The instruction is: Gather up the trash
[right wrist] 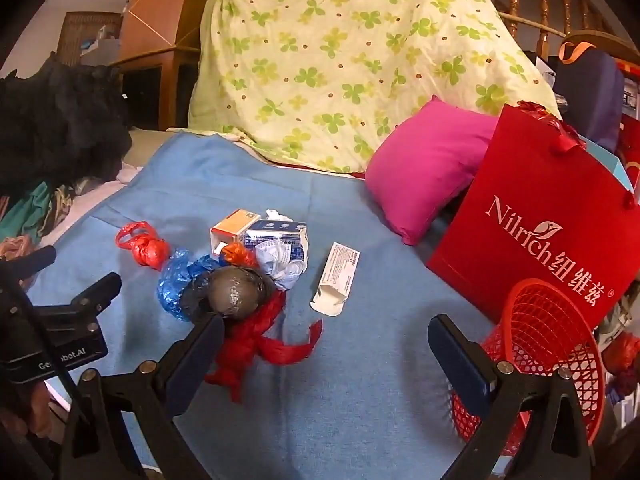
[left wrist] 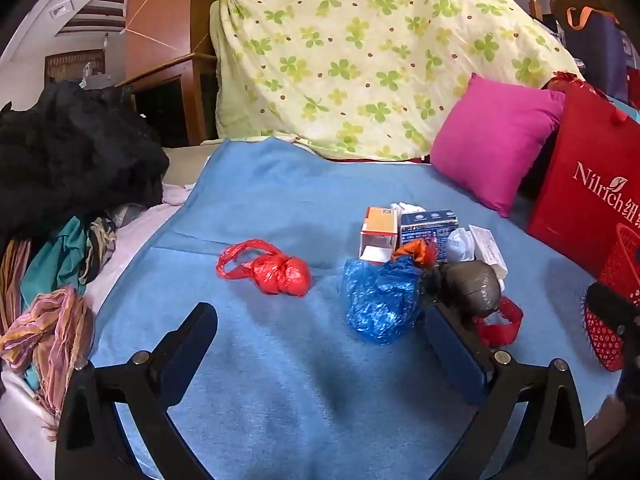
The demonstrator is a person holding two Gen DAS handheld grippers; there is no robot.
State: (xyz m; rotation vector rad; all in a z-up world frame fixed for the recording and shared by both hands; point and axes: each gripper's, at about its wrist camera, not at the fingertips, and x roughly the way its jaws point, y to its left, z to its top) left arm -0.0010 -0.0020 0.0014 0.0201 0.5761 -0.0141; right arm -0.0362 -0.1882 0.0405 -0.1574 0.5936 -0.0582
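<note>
Both tools stand with their fingers spread wide and nothing between the pads. Left tool (left wrist: 320, 328) hangs over the blue blanket (left wrist: 260, 200) on the bed; the knotted red bag (left wrist: 276, 270) lies just ahead of it, near its left finger, and the crumpled blue bag (left wrist: 380, 300) sits against the inner side of its right finger. Right tool (right wrist: 326, 340) hovers a little to the right of the same heap — its left fingertip is at the grey-wrapped ball (right wrist: 236, 292), though whether it touches I cannot tell, and the loose red plastic strip (right wrist: 256, 340) trails under that finger. A white carton (right wrist: 338, 280), flap open, lies flat ahead between the right tool's fingers, apart from the pile.

Behind the ball sit an orange box (right wrist: 232, 226), a blue-printed box (right wrist: 276, 236) and crumpled white paper (right wrist: 280, 264), all touching one another.

At the right edge of the bed a red mesh basket (right wrist: 540, 340) lies tilted, mouth toward the right tool, just beside its right finger; I see nothing inside it. A red paper bag (right wrist: 540, 220) stands behind the basket, leaning by a pink pillow (right wrist: 424, 172).

Open blanket stretches in front of and between the tools — the left side is hemmed by a heap of clothes (left wrist: 60, 240) and a black garment (left wrist: 76, 148), the far side by a clover-print quilt (left wrist: 360, 60).
</note>
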